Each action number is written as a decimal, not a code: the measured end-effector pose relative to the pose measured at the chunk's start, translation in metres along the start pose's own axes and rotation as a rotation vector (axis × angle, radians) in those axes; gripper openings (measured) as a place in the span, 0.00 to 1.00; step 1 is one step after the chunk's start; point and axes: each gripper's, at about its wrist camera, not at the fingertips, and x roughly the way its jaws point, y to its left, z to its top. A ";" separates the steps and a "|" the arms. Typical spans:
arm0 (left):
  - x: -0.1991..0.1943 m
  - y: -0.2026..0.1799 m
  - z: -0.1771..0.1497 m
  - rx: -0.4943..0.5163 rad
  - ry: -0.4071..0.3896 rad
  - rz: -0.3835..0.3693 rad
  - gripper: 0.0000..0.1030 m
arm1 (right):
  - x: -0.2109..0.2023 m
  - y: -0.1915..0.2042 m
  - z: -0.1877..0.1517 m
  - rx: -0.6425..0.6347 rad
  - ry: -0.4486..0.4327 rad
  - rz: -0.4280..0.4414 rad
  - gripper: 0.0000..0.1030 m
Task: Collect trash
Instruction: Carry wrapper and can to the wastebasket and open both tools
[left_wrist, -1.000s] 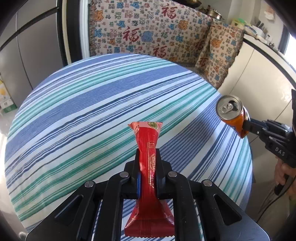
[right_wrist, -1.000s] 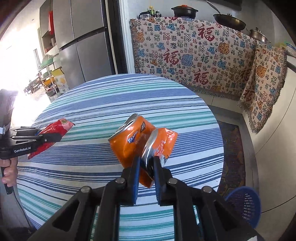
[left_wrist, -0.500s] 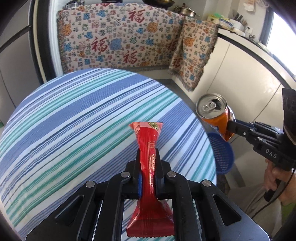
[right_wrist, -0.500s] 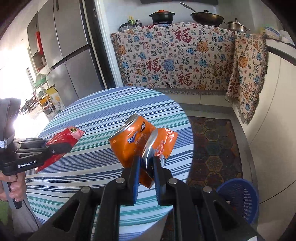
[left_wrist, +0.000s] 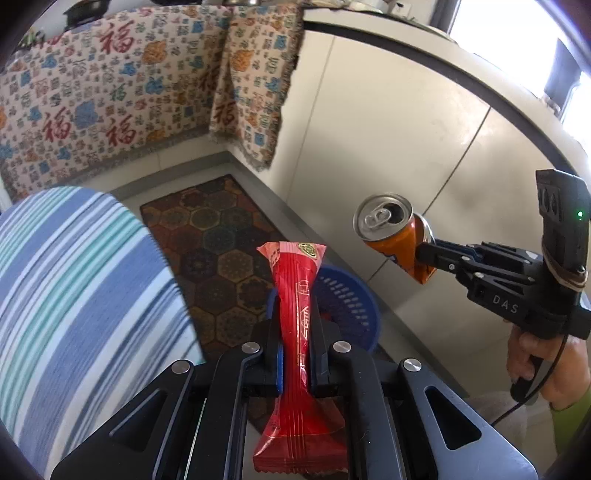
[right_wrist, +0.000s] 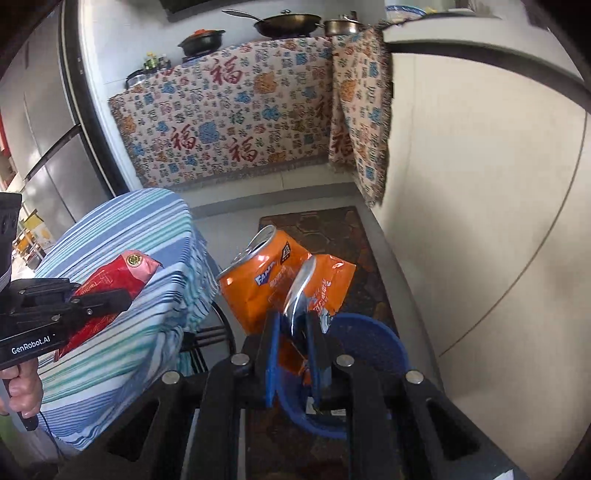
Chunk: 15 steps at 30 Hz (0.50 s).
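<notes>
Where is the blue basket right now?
The blue basket sits on the floor by the patterned rug, just below the crushed orange can in the right hand-held gripper.

The left gripper (left_wrist: 295, 332) is clamped on a red snack wrapper (left_wrist: 297, 295), which stands upright between the fingers. Behind it on the floor is a blue basket (left_wrist: 351, 306), beside a patterned rug (left_wrist: 218, 236). At right, the right gripper (left_wrist: 424, 254) pinches a crushed orange can (left_wrist: 391, 232) above the floor. The striped tablecloth (left_wrist: 74, 295) is at left

wrapper (left_wrist: 295, 314): glossy red foil | can (right_wrist: 266, 284): dented shiny metal | basket (right_wrist: 373, 339): blue plastic
</notes>
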 end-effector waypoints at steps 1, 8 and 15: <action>0.011 -0.008 0.002 0.008 0.009 -0.010 0.07 | 0.005 -0.012 -0.003 0.018 0.014 -0.002 0.14; 0.081 -0.048 0.008 0.035 0.081 -0.040 0.07 | 0.049 -0.073 -0.025 0.139 0.094 0.024 0.14; 0.130 -0.056 0.002 0.042 0.139 -0.027 0.07 | 0.091 -0.103 -0.042 0.230 0.157 0.059 0.14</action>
